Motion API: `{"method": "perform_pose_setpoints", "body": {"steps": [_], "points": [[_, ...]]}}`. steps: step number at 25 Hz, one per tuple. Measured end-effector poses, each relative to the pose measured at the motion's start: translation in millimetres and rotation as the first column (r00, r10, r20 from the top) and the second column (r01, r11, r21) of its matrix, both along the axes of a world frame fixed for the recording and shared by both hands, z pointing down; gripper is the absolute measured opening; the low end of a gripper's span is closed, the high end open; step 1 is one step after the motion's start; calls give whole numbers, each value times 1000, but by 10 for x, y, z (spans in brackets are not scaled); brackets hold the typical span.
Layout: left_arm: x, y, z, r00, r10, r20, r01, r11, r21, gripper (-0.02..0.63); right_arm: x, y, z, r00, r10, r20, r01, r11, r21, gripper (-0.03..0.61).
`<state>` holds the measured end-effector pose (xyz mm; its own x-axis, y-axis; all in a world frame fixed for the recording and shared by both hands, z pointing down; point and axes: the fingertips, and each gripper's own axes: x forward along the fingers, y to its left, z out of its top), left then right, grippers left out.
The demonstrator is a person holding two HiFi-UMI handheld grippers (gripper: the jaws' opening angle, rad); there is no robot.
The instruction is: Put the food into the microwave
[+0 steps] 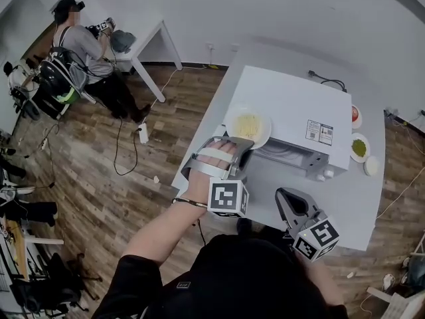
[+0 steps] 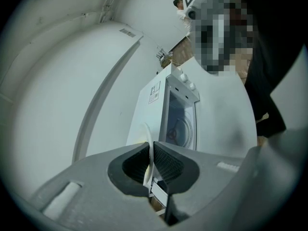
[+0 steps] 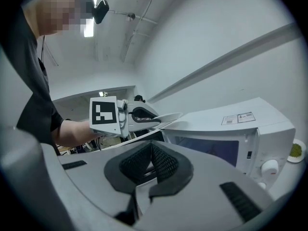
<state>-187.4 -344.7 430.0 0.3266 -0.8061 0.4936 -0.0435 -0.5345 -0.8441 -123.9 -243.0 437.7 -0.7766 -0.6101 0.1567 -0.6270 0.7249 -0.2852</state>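
Observation:
A white plate (image 1: 249, 126) of yellow noodles hangs above the table's left end, next to the white microwave (image 1: 299, 118). My left gripper (image 1: 238, 146) is shut on the plate's near rim. In the left gripper view the thin rim (image 2: 149, 143) stands edge-on between the pads, with the microwave's front (image 2: 180, 121) beyond it. My right gripper (image 1: 284, 197) hovers in front of the microwave, shut with nothing in it. The right gripper view looks past its meeting pads (image 3: 162, 163) to the left gripper (image 3: 139, 115), the plate (image 3: 166, 117) and the microwave's dark window (image 3: 211, 150).
The microwave stands on a white table (image 1: 345, 205). To its right sit a red dish (image 1: 356, 115), a green dish (image 1: 359, 147) and a small white one (image 1: 370, 166). A person (image 1: 80, 42) sits at a far desk. Cables and a power strip (image 1: 143, 133) lie on the wood floor.

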Motion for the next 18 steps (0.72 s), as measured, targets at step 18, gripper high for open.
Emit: {"method": "perform_pose_setpoints", "body": {"steps": [18], "points": [[841,1052,4,999,47,13,-47,999,10,29,894,851,56,999,49,18,-49,999,-18,15]]}}
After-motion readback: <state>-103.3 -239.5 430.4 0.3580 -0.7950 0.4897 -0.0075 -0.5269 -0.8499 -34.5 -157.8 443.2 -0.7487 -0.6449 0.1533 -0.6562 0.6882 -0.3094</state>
